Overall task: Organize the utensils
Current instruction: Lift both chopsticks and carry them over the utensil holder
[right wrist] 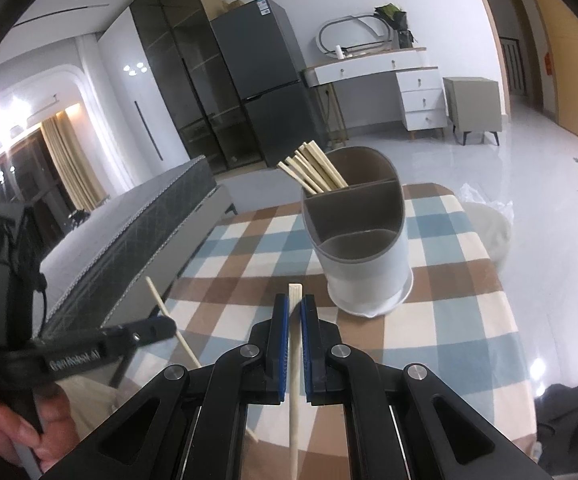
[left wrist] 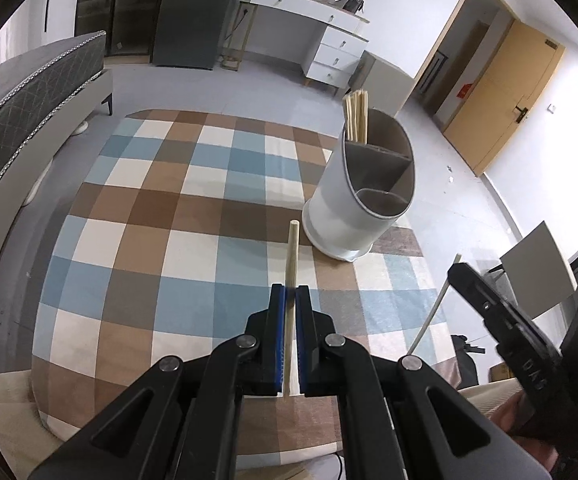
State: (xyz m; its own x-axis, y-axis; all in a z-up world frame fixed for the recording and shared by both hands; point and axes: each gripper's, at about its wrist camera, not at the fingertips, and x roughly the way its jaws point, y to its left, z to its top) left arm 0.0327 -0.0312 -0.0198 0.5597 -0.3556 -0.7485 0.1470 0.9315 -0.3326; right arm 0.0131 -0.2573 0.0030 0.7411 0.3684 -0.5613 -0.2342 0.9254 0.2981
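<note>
A white oval utensil holder [left wrist: 353, 216] [right wrist: 369, 264] with three grey compartments stands on the checked tablecloth [left wrist: 169, 220] [right wrist: 441, 312]. Several wooden chopsticks [left wrist: 356, 118] [right wrist: 315, 168] lean in its far compartment; the other two compartments look empty. My left gripper [left wrist: 290, 289] is shut on one wooden chopstick [left wrist: 291, 248], whose tip points toward the holder's base. My right gripper [right wrist: 294, 297] is shut on a pale chopstick [right wrist: 295, 408], short of the holder. Each gripper also shows in the other's view, the right gripper [left wrist: 463, 274] with its chopstick [left wrist: 433, 312], the left gripper [right wrist: 165, 325] with its chopstick [right wrist: 161, 304].
A grey bed [left wrist: 29, 92] [right wrist: 129, 232] lies left of the table. A dark fridge [right wrist: 261, 80] and a white desk [left wrist: 321, 24] stand at the far wall. A white chair back [left wrist: 537, 268] is near the table's right edge. A hand [right wrist: 5, 428] holds the left gripper.
</note>
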